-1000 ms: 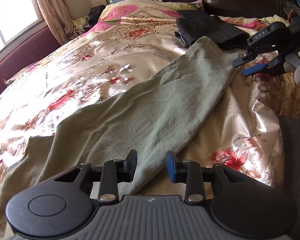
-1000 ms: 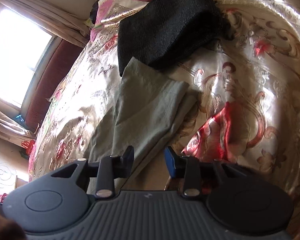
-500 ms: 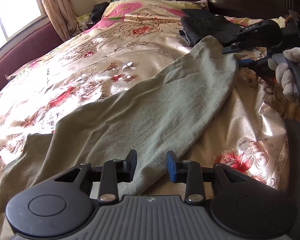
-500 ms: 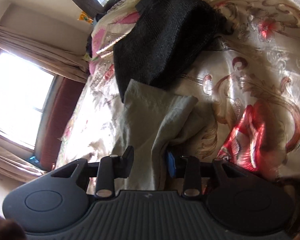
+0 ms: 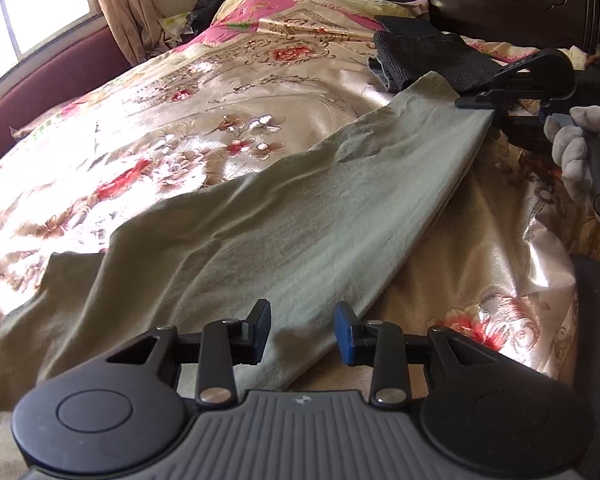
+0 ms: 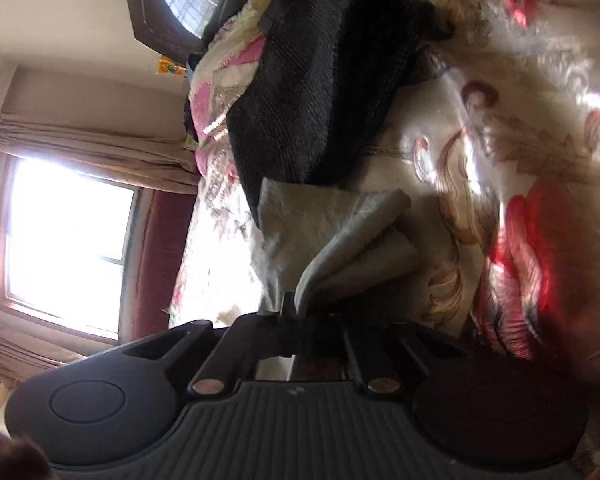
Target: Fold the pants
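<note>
Grey-green pants (image 5: 292, 216) lie stretched across the floral bedspread (image 5: 204, 92), one end toward the dark headboard. My left gripper (image 5: 302, 330) is open, its fingers just above the near part of the pants, holding nothing. My right gripper (image 6: 300, 320) is shut on the far end of the pants (image 6: 340, 240), whose top layer is lifted and creased at the pinch. In the left wrist view the right gripper (image 5: 484, 104) sits at the far end of the pants, held by a white-gloved hand (image 5: 576, 148).
A folded black garment (image 5: 432, 60) lies just beyond the far end of the pants, seen also in the right wrist view (image 6: 324, 80). A dark wooden headboard (image 5: 480, 0) is behind it. A window (image 5: 32, 4) and curtain are at the left. The bed's edge falls away at the right.
My right gripper has moved in onto the far end of the pants and shut on it, lifting the top layer. My left gripper stays open over the near part.
</note>
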Motion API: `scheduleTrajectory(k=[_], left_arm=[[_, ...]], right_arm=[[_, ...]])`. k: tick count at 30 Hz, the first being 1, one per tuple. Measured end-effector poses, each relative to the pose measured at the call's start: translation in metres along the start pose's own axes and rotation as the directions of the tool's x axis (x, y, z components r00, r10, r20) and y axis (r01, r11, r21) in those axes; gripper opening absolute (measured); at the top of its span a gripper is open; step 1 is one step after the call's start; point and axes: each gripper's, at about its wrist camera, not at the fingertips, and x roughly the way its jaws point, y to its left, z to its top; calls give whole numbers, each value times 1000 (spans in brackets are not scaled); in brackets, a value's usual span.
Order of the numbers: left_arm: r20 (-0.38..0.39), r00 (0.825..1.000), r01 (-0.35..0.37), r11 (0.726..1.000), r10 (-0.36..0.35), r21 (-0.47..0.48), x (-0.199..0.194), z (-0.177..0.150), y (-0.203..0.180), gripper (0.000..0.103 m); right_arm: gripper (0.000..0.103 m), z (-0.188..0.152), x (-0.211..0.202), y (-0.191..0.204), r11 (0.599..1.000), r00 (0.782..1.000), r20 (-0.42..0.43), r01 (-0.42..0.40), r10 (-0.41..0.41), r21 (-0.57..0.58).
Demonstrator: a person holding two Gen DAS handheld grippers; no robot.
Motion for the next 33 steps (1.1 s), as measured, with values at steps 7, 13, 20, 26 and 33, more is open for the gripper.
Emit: scheduleTrajectory(k=[7, 13, 20, 26, 33], left_arm=[[-11, 997, 80, 996, -80, 32, 10, -2, -25, 51], [28, 1000, 8, 1000, -7, -29, -8, -9, 9, 53], [7, 999, -43, 983, 45, -179, -19, -41, 64, 55], [62, 993, -84, 962, 104, -261, -47, -73, 88, 59], [86, 982, -117, 896, 170, -428, -78, -120, 124, 59]], right_arm=[[5, 22, -61, 4, 985, 990, 98, 112, -100, -129], [5, 19, -71, 18, 977, 989, 111, 119, -100, -175], [5, -22, -57, 111, 895, 999, 43, 28, -10, -445], [5, -111, -12, 200, 738, 985, -171, -137, 29, -660], [5, -274, 62, 255, 525, 889, -455, -363, -52, -769]])
